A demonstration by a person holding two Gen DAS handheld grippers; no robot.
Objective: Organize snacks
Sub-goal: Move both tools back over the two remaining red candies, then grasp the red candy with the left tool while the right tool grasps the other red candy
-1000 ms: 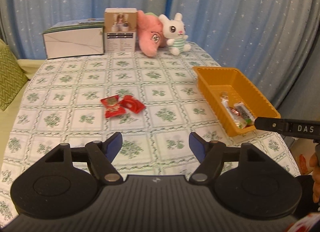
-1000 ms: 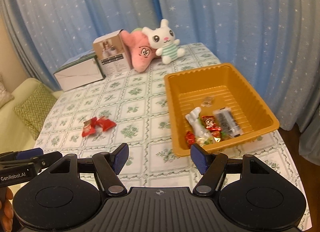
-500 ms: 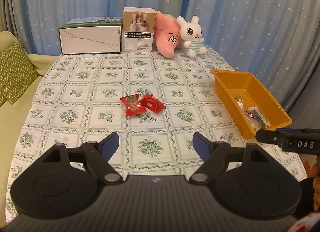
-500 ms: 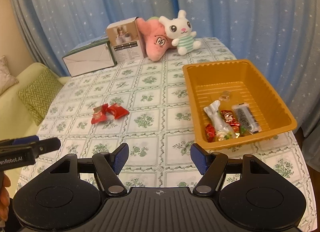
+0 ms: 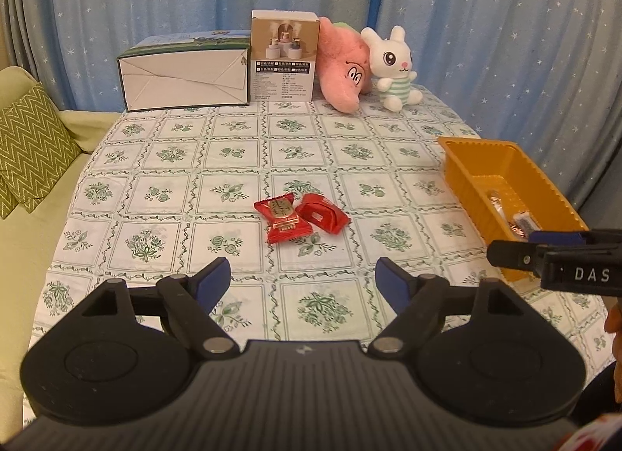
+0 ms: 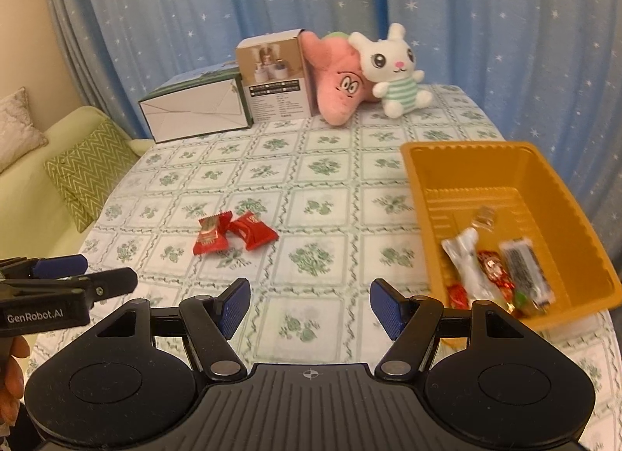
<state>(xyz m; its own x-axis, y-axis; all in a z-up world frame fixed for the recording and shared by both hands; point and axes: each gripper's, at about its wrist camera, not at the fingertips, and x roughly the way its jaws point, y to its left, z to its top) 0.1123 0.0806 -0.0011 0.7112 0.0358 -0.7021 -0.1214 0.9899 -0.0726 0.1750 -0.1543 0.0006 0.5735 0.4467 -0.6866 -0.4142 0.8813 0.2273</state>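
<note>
Two red snack packets lie side by side mid-table: a flat one and a folded one. An orange tray at the right holds several wrapped snacks. My left gripper is open and empty, just short of the packets. My right gripper is open and empty, above the table between the packets and the tray. Each gripper shows at the edge of the other's view: the right one and the left one.
At the table's far edge stand a white carton, a brown product box, a pink plush and a white bunny plush. A sofa with a green zigzag cushion is on the left. Blue curtains hang behind.
Both grippers have swung left, towards the red packets, which now sit nearer the centre of each view. The tray has shifted right in both views. Both grippers stay open.
</note>
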